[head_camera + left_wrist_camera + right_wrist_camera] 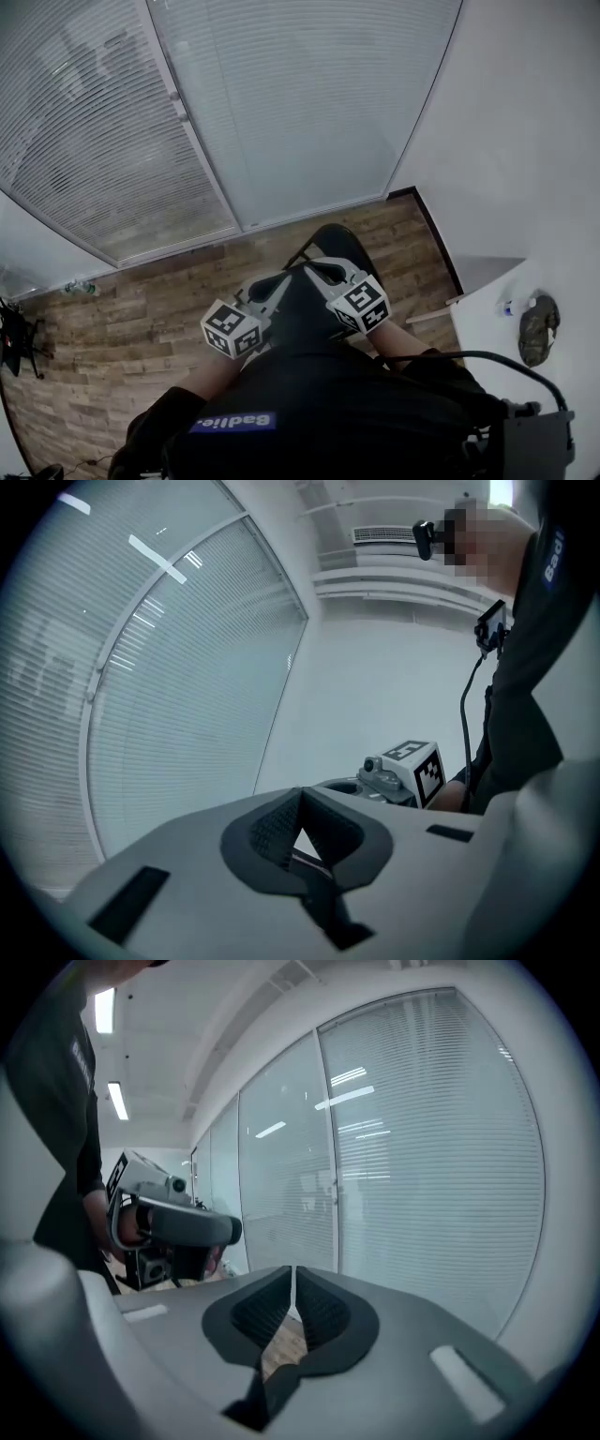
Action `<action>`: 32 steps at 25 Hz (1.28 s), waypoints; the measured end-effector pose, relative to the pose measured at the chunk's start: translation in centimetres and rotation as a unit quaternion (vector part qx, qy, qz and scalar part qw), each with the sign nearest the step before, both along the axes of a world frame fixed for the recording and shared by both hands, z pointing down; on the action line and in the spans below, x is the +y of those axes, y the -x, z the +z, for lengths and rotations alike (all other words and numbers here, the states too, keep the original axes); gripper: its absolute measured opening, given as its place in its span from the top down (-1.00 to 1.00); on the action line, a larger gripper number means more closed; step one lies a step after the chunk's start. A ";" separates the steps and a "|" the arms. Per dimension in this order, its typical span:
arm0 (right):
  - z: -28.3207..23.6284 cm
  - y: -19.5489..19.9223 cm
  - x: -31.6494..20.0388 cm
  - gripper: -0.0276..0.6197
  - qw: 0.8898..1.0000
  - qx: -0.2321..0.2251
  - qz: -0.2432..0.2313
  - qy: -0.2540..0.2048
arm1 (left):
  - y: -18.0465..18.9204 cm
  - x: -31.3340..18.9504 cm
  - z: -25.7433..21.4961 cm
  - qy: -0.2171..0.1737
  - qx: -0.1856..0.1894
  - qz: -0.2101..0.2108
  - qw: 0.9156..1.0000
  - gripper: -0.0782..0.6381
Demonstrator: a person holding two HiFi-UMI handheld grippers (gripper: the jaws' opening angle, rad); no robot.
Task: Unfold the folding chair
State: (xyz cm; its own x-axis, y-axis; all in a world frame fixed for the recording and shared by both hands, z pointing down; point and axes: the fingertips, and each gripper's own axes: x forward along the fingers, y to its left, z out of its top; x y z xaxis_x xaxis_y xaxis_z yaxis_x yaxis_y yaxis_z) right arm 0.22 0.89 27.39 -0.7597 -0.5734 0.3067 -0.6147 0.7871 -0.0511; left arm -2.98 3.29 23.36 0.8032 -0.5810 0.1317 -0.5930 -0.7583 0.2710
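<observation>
1. Nearest us is the person point(309, 412) in a dark top, who holds both tools up at chest height, side by side.
2. Left tool point(300, 803): in the left gripper view its two ribbed pads point(272, 832) meet at the tips. The jaws are closed and nothing sits between them. Only a white wall point(375, 686) shows beyond the tips.
3. Right tool point(293, 1279): in the right gripper view its pads point(323, 1312) stand together with a hairline slit left at the tips. It grips nothing. We see only wooden floor point(281, 1349) through the gap below the pads.
4. In the head view the two marker cubes point(232, 328) flank a dark shape that reaches forward between the tools. The tools point at each other, and each one appears in the other's view.
5. Chair point(336, 242): it is black and stands on the floor just beyond the tools, near the far edge where the floor meets the glass wall point(281, 103), toward the far right corner. Neither tool touches it. The tools cover its lower part, so we cannot tell whether it is folded or open.
6. A white tabletop point(483, 323) stands along the right edge of the floor and carries a small bottle point(506, 307).
7. A black stand point(14, 339) stands at the left edge.
8. Closed blinds point(103, 141) cover the glass wall.
</observation>
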 end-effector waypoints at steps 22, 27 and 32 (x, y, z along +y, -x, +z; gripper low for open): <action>-2.8 2.7 3.9 0.91 0.994 -0.090 -0.050 -0.026 | 1.2 1.7 0.9 -0.032 -0.008 -0.049 0.998 0.77; -2.6 2.7 4.2 0.91 0.995 -0.090 -0.048 -0.022 | 1.4 2.0 0.9 -0.036 -0.010 -0.051 0.998 0.77; -2.2 2.6 4.4 0.91 0.995 -0.092 -0.045 -0.015 | 1.7 2.4 1.5 -0.031 -0.013 -0.056 0.998 0.77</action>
State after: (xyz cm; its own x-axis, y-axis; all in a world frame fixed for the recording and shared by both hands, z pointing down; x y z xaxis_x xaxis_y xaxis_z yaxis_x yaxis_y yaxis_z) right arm -2.39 5.33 25.20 -0.8500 -0.5077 0.1409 -0.5243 0.8412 -0.1321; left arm -4.65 5.72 24.84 0.7301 -0.6738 0.1138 -0.6806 -0.7021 0.2094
